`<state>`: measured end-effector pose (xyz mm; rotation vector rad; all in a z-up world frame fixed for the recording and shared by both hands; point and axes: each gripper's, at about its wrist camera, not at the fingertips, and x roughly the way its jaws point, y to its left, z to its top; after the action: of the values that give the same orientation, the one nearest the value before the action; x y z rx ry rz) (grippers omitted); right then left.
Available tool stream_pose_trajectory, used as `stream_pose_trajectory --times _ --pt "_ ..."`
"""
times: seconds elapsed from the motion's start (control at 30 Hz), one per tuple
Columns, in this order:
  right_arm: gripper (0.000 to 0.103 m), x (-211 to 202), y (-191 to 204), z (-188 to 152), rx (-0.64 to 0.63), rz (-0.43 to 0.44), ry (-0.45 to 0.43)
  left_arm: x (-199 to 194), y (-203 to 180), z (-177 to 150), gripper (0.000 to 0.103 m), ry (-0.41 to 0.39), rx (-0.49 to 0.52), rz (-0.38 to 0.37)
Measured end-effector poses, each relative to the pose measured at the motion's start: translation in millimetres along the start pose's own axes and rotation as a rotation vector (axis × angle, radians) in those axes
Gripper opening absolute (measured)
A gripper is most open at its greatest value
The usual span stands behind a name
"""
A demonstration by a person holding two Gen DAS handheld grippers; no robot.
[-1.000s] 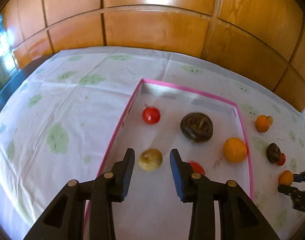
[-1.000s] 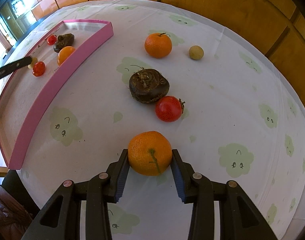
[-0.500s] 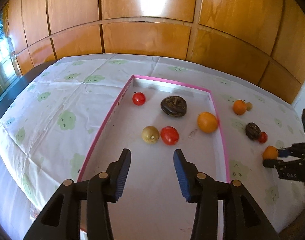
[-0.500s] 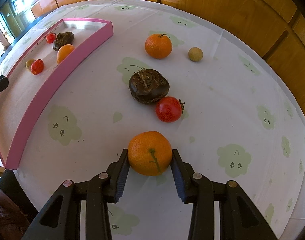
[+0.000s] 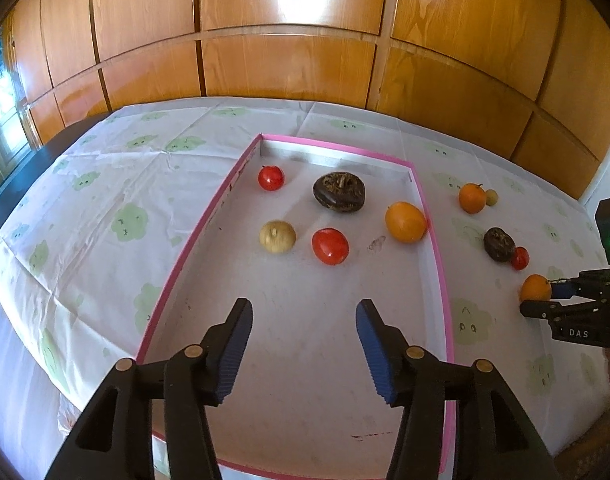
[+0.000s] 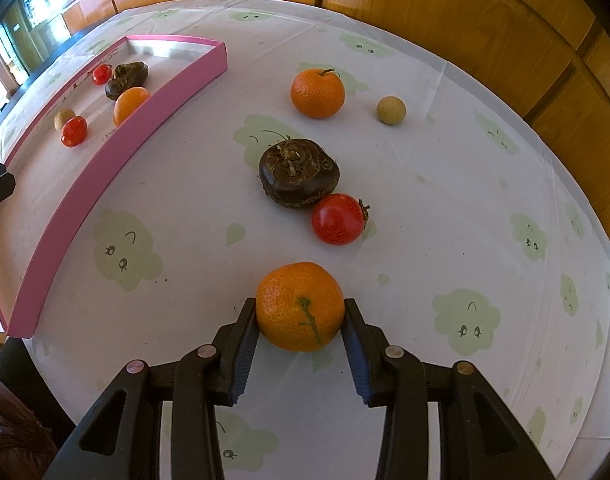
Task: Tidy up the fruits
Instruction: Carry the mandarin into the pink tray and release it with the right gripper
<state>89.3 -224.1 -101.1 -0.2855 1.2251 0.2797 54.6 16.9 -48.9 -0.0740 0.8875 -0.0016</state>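
A: Where is the fruit the right gripper (image 6: 301,340) is working on?

B: The mandarin (image 6: 300,306) sits on the cloth-covered surface (image 6: 445,200), well outside the pink-rimmed tray (image 6: 117,168). The fingers are clamped on its two sides, stem facing the camera.

A: How will it handle?

B: Light, I'd judge, with a soft, loose peel. A hold across the widest part is right; squeeze harder and the skin could dent, hold looser and the round body may roll out.

A: And the left gripper (image 5: 303,344)?

B: It hovers over the near end of the tray with nothing between its fingers, which have just been opening and stand apart. Five fruits lie in the tray ahead of it.

A: What remains outside?

B: An orange (image 6: 317,93), a small pale fruit (image 6: 391,109), a dark brown fruit (image 6: 299,174) and a red tomato (image 6: 337,219) touching it. The tomato looks smooth and easily bruised.
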Motion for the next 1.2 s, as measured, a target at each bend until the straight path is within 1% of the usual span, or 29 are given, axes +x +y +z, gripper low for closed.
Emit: stream_pose_trajectory --times 0.1,0.27,0.43,0.5,0.6,0.73,0.93,1.1,1.2 --pt "0.041 0.2 0.0 -0.4 -0.003 -0.002 -0.002 -0.4 0.5 -0.1 0.056 0.001 -0.006 0.001" --pt "0.041 -0.2 2.3 -1.9 -0.002 -0.006 -0.005 -3.7 5.0 0.7 0.061 -0.008 -0.028 -0.002" --pt "0.041 -1.6 2.8 -2.9 0.012 -0.005 -0.005 -7.4 10.4 0.9 0.061 -0.018 -0.042 -0.005" --pt "0.040 -2.9 1.8 -1.8 0.020 0.026 -0.001 -9.2 12.5 0.9 0.061 -0.022 -0.044 -0.004" --pt "0.040 -12.6 9.0 1.9 0.025 0.074 -0.024 -11.4 15.4 1.5 0.062 -0.031 -0.047 0.000" --pt "0.040 -34.2 35.9 13.1 0.000 0.159 -0.088 -12.3 21.5 2.1 0.064 -0.034 -0.061 -0.001" --pt "0.040 -53.4 81.4 35.5 -0.051 0.252 -0.165 -13.9 33.9 2.4 0.064 -0.045 -0.083 0.013" --pt "0.041 -52.2 118.2 54.5 -0.079 0.274 -0.179 -16.0 50.6 2.5 0.064 -0.056 -0.111 0.036" --pt "0.041 -41.4 137.1 68.3 -0.115 0.257 -0.167 -14.9 59.6 0.2 0.064 -0.051 -0.130 0.043"
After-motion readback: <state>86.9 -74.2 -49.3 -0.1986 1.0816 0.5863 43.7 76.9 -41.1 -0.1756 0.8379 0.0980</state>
